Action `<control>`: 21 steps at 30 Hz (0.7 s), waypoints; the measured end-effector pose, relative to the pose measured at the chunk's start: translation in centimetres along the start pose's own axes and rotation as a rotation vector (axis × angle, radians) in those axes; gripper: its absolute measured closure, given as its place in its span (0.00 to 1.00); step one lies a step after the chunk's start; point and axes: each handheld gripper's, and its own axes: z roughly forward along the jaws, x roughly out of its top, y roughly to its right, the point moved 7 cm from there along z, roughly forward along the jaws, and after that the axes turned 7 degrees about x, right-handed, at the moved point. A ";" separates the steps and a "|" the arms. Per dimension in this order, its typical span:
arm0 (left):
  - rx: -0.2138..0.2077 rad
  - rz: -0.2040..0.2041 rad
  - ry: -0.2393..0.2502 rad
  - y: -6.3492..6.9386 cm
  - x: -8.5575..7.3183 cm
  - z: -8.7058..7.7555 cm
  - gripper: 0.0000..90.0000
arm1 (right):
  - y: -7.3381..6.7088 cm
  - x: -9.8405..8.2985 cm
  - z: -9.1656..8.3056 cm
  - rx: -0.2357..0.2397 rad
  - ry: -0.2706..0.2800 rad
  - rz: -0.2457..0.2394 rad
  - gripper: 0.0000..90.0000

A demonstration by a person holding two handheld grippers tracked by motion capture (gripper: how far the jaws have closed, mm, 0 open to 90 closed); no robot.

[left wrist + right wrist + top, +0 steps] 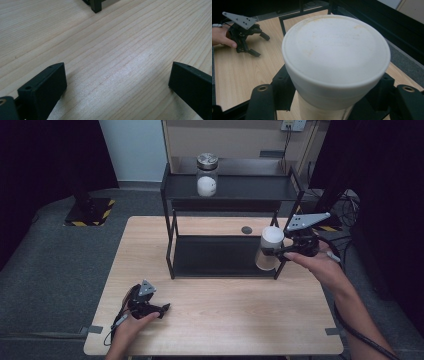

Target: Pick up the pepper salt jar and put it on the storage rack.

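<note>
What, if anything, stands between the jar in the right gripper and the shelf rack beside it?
Nothing visible. The right gripper is shut on the white-lidded jar at the rack's right front post. The lower shelf beside it is bare; the other jar stands on the top shelf.

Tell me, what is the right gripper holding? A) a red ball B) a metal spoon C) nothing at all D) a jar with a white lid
D: the right gripper has its jaws closed on a jar with a white lid, held at the right end of the black shelf rack; the right gripper view shows the same lid up close.
</note>
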 end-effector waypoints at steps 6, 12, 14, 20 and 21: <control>0.000 0.000 0.000 0.0 0.0 0.0 0.01 | 0.1 1.0 -0.6 0.004 0.013 -0.002 0.39; 0.000 0.000 0.000 0.0 0.0 0.0 0.01 | 0.1 2.3 -1.1 -0.002 0.014 -0.007 0.39; 0.000 0.000 0.000 0.0 0.0 0.0 0.01 | 0.1 2.7 -1.3 -0.002 0.013 -0.008 0.39; 0.000 0.000 0.000 0.0 0.0 0.0 0.01 | 0.2 3.8 -1.9 -0.005 0.013 -0.001 0.39; 0.000 0.000 0.000 0.0 0.0 0.0 0.01 | 0.3 3.9 -2.0 -0.006 0.012 0.002 0.39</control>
